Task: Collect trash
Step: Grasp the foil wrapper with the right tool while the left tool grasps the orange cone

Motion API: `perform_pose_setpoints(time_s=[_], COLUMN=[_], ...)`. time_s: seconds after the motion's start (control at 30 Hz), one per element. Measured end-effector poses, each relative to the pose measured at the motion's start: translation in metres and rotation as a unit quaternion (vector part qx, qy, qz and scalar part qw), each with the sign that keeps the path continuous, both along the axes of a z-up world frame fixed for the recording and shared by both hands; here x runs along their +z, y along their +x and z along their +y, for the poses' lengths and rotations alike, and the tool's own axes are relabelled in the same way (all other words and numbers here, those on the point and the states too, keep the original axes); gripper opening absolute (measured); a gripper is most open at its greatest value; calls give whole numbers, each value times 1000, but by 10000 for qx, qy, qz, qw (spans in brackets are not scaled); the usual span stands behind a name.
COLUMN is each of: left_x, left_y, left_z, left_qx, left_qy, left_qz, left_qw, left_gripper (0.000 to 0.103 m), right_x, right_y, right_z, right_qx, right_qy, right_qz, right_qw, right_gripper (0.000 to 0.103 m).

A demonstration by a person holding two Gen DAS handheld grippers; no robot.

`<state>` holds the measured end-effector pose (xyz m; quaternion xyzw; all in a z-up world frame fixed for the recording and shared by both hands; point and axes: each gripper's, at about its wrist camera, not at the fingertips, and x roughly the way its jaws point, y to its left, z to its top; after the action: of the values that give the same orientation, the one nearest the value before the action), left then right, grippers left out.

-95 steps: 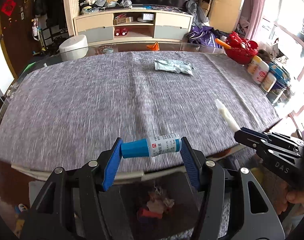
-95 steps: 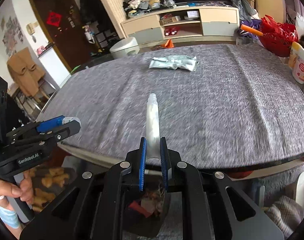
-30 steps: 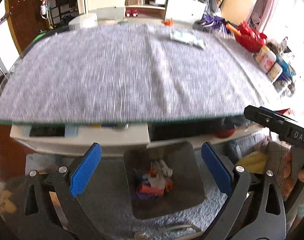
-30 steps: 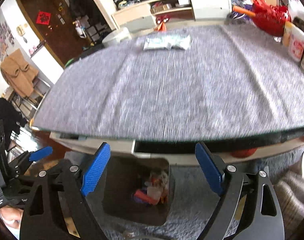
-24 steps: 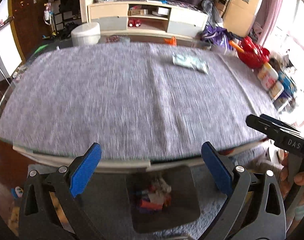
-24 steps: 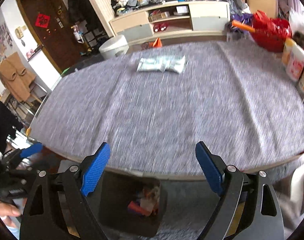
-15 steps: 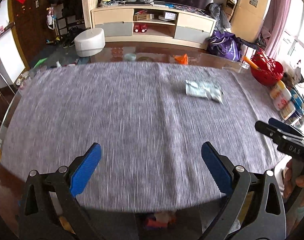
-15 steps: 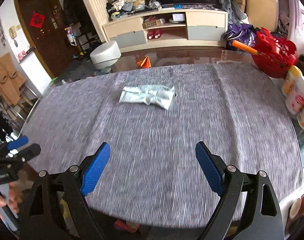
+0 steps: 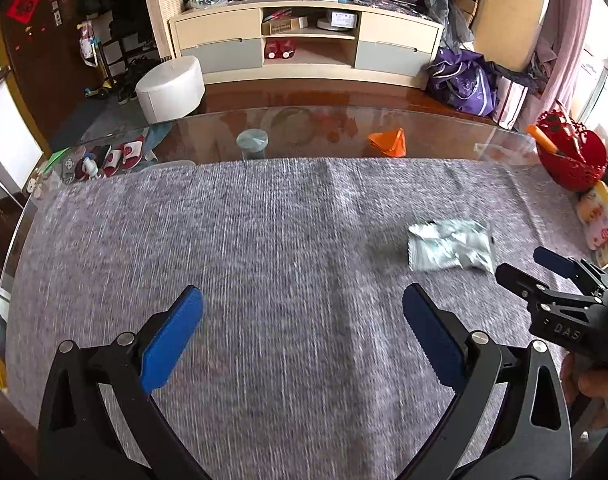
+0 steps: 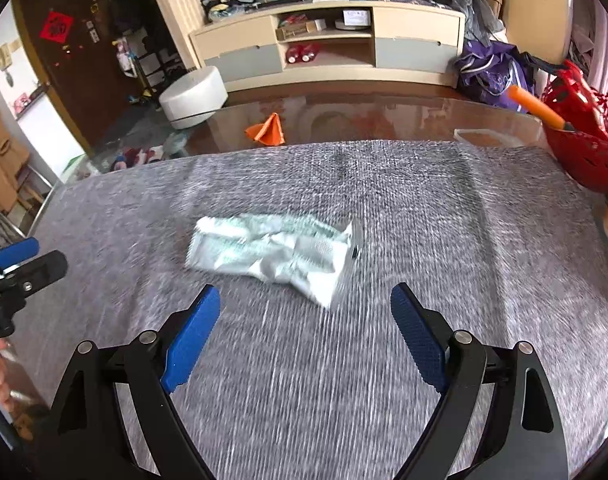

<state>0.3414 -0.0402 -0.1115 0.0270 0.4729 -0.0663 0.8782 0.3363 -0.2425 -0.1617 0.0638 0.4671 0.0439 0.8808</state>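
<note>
A crumpled silvery-green wrapper (image 10: 271, 254) lies flat on the grey table cloth (image 10: 424, 240). My right gripper (image 10: 304, 332) is open and empty, hovering just short of the wrapper with its jaws spread wide. My left gripper (image 9: 299, 336) is open and empty over bare cloth, with the wrapper (image 9: 450, 250) ahead to its right. The right gripper (image 9: 552, 276) shows at the right edge of the left wrist view, close to the wrapper. The left gripper (image 10: 19, 260) shows at the left edge of the right wrist view.
A red basket (image 10: 584, 148) and bottles (image 9: 600, 216) stand at the table's right edge. An orange paper cone (image 10: 267, 130) and a clear container (image 10: 488, 136) sit on the bare glass beyond the cloth. A white stool (image 9: 169, 90) and TV cabinet (image 9: 308, 52) stand behind.
Both grippers dropped their tubes into the bin below the table edge, then rose and moved forward over the table. The wrapper is now much closer to the right gripper.
</note>
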Motion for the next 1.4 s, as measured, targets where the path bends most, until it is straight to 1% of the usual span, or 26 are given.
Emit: perform_pose_setpoints(time_s=[0.17, 0.27, 0.4, 0.5, 0.57, 0.6, 0.67, 0.73, 0.77, 0.8, 0.83, 0.87, 1.03, 1.1, 1.13, 1.17, 1.23, 1.33, 1.4], left_x=[-2, -2, -2, -3, -5, -6, -10, -15, -17, -20, -23, -25, -38, -42, -44, -47, -51, -54, -57], left_y=[31, 47, 67, 77, 84, 89, 98, 108, 110, 115, 119, 123, 144, 153, 157, 162, 171, 184, 191], left_z=[-3, -8, -17, -22, -25, -28, -31, -36, -38, -41, -43, -46, -65, -73, -78, -82, -92, -106, -114], left_qx=[-78, -125, -213, -278, -305, -313, -336, -379, -395, -425, -460, -495, -665, -749, -782, -813, -853, -906, -980], left_qy=[14, 15, -18, -6, -7, -11, -2, 12, 11, 9, 10, 14, -1, -37, -46, -38, 6, -15, -42], left_qz=[-3, -36, -66, -77, -71, -60, -33, -7, 5, 27, 40, 53, 99, 105, 109, 108, 79, 49, 35], left_qw=[10000, 9999, 9998, 9996, 9995, 9995, 9994, 9993, 9992, 9991, 9989, 9988, 9977, 9971, 9969, 9966, 9963, 9959, 9952], left_gripper=[95, 95, 95, 95, 95, 95, 95, 95, 95, 95, 95, 95, 95, 95, 95, 95, 95, 95, 94], right_x=[-16, -25, -34, -36, -35, -35, -34, -34, -33, -32, -31, -30, -28, -27, -27, -26, -26, -28, -27], right_y=[31, 42, 49, 47, 46, 46, 48, 52, 55, 56, 58, 61, 68, 68, 68, 68, 67, 64, 62], right_z=[3, 5, 8, 14, 16, 17, 20, 16, 14, 12, 8, 4, -3, -4, -5, -6, -6, -7, -7], right_qx=[3, 60, 205, 302, 293, 308, 304, 293, 291, 279, 268, 257, 352, 399, 440, 475, 570, 730, 799], right_qy=[-108, -204, -162, -359, -469, -508, -519, -458, -490, -511, -445, -386, -383, -368, -325, -306, -287, -132, -67], right_qz=[52, 123, 224, 105, 18, -12, -71, -94, -109, -143, -135, -139, -182, -213, -229, -233, -239, -211, -216], right_qw=[9999, 9997, 9994, 9988, 9985, 9982, 9982, 9985, 9983, 9982, 9986, 9988, 9985, 9983, 9982, 9981, 9977, 9970, 9965], right_gripper=[88, 88, 87, 85, 74, 73, 63, 59, 50, 48, 39, 35, 29, 25, 20, 17, 15, 10, 10])
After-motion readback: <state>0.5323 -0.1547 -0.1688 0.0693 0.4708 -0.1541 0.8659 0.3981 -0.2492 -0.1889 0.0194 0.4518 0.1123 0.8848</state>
